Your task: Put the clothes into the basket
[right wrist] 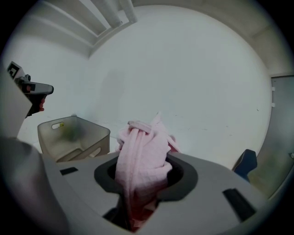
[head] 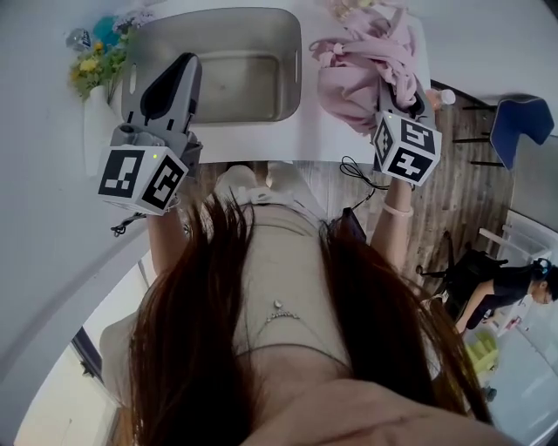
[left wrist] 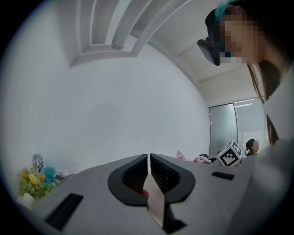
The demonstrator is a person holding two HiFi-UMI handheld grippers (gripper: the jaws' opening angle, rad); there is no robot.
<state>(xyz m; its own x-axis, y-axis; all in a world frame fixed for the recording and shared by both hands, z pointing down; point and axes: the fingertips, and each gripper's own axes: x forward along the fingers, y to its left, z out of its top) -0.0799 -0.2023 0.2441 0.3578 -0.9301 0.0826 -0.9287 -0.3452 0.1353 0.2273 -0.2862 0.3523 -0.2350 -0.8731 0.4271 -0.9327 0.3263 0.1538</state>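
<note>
A pink garment hangs bunched over the white table's right part, to the right of the grey basket. My right gripper is shut on the garment; its fingertips are buried in the cloth. In the right gripper view the pink garment fills the jaws, and the basket stands at the left, its visible floor bare. My left gripper hovers over the basket's left side. In the left gripper view its jaws stand together and it grips nothing.
A white vase of flowers stands left of the basket by the wall. Some pale clothes lie at the table's far edge. A small bottle sits at the table's right edge. Beyond are a blue chair and a person.
</note>
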